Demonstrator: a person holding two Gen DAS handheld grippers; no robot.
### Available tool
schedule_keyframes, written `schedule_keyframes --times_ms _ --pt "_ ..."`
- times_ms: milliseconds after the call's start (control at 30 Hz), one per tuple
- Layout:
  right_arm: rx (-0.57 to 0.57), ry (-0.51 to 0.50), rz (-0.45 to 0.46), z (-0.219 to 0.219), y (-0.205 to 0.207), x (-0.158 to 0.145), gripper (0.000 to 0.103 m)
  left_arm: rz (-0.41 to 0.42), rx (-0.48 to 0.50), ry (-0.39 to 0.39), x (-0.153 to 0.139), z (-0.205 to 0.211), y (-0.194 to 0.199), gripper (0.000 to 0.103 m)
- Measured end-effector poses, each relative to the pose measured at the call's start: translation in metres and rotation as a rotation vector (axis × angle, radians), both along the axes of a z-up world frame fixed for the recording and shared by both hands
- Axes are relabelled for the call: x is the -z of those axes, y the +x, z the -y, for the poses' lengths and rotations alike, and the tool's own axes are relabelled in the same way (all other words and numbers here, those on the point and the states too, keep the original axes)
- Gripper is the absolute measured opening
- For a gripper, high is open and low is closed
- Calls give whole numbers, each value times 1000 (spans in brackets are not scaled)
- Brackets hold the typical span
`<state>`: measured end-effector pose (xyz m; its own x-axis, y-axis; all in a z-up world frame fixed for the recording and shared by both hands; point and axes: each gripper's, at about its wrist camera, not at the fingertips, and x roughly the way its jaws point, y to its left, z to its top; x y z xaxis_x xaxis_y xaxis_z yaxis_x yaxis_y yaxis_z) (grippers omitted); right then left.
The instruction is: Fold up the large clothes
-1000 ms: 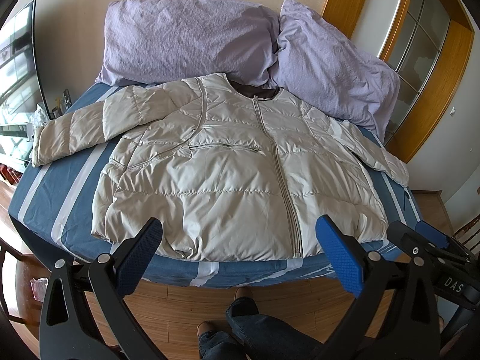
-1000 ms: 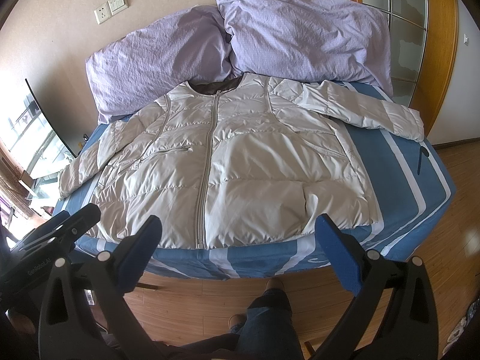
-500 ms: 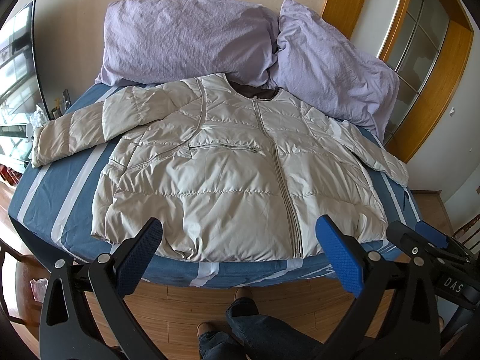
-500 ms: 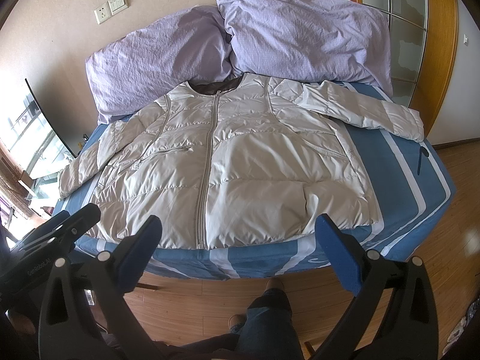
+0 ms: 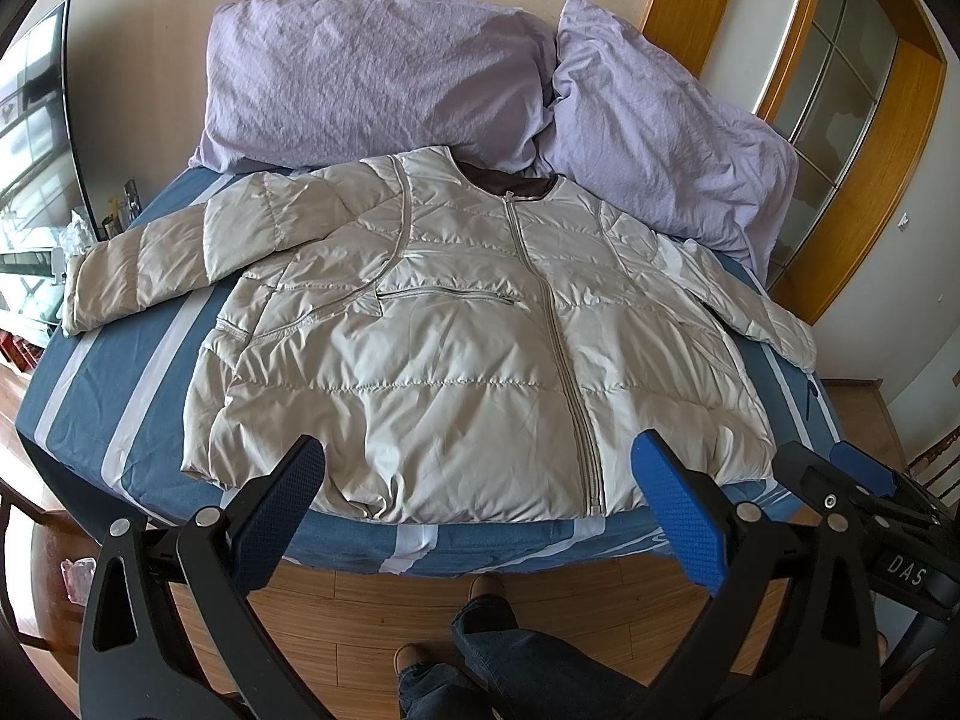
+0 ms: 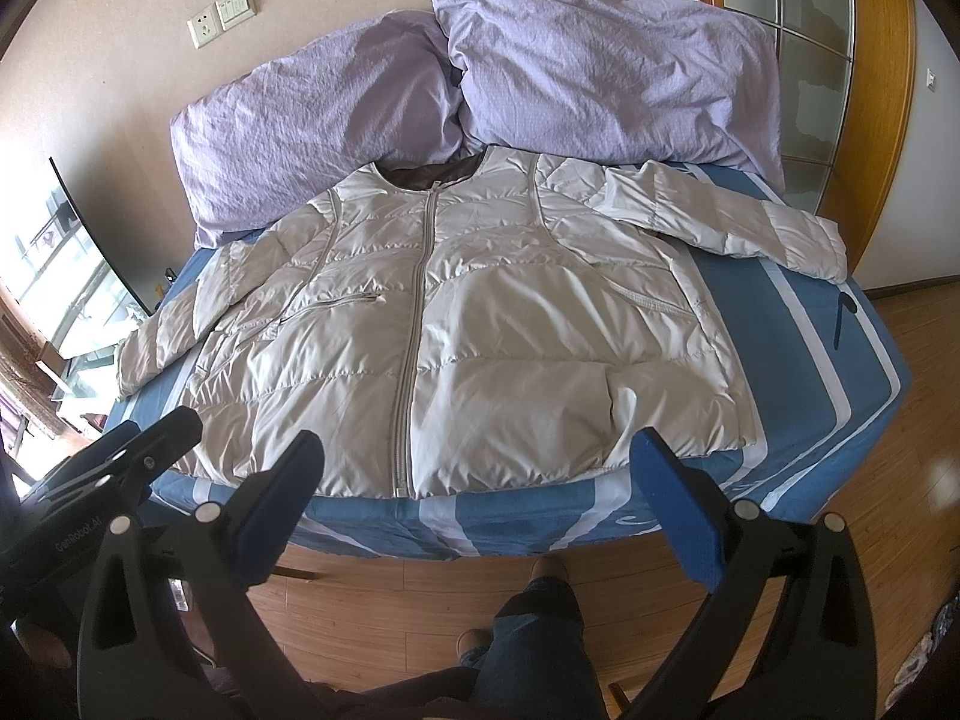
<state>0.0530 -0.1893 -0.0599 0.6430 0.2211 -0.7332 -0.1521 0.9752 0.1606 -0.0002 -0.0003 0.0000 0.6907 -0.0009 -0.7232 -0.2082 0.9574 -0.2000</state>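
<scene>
Jacket point(image 5: 468, 360) lies flat, zipped, unfolded; L gripper point(image 5: 480, 492) and R gripper point(image 6: 474, 480) both gape, empty. Best pinch sleeve cuffs first.

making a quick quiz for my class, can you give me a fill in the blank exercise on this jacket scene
1. The jacket lies flat on the bed with its front zip ____.
2. At the head of the bed lean ____ purple pillows.
3. The left claw and the right claw are both ____, holding nothing.
4. The jacket's sleeves are spread ____ from the body, not folded in.

Missing words: closed; two; open; outward
</scene>
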Motion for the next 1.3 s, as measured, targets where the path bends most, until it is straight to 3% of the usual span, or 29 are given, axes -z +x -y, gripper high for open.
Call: schedule_keyframes --times_ms 1033,1300 --pt "-1 2 -1 -3 3 1 101 -4 -1 0 0 0 0 102" --pt "8 -10 2 -8 19 6 101 -33 -26 10 15 -11 22 102"
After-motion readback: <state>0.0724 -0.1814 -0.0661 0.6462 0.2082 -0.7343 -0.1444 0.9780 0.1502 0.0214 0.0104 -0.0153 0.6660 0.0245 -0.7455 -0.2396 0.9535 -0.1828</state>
